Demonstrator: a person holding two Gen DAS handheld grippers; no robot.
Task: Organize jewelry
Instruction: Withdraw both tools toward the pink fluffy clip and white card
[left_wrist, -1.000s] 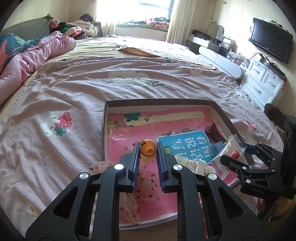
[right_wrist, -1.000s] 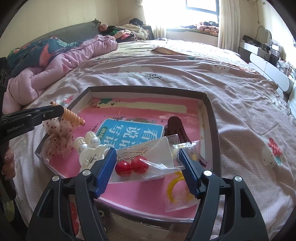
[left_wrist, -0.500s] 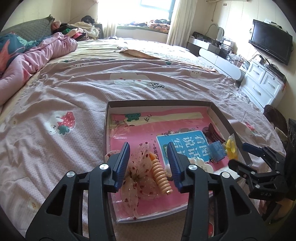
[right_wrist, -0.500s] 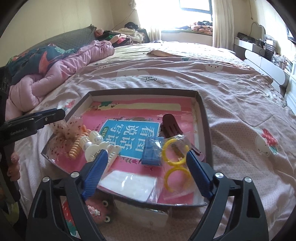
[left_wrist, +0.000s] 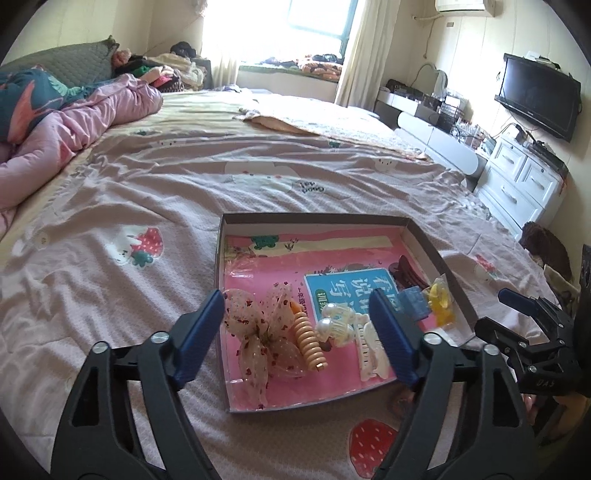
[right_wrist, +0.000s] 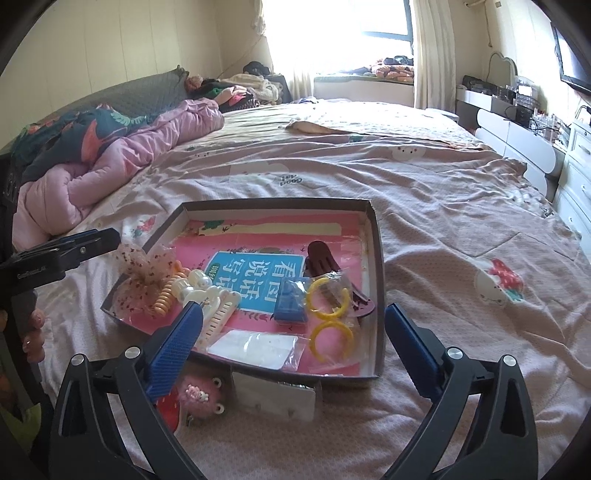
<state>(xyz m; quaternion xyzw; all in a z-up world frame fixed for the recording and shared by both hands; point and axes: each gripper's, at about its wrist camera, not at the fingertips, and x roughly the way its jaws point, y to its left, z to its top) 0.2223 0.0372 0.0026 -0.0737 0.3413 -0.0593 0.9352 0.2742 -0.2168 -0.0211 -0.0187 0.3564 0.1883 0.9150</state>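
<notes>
While your left tongs (left_wrist: 297, 321) and right tongs (right_wrist: 293, 338) are spreading apart, empty | jewelry sits loose in the shallow box (right_wrist: 375, 236) on the bed (right_wrist: 424, 192) | risk: nudging its near rim spills the yellow hoops (right_wrist: 328, 317).

The right gripper (left_wrist: 517, 314) is cut off by the left wrist view's right edge, and the left gripper (right_wrist: 74, 247) by the right wrist view's left edge, where only fingertips (right_wrist: 33, 321) of the person's hand show. A pink plush clip (right_wrist: 199, 397) lies partly behind 1 blue pad. A clear packet (right_wrist: 275, 400) is half hidden by the box (right_wrist: 380, 280) wall, its contents unreadable.
</notes>
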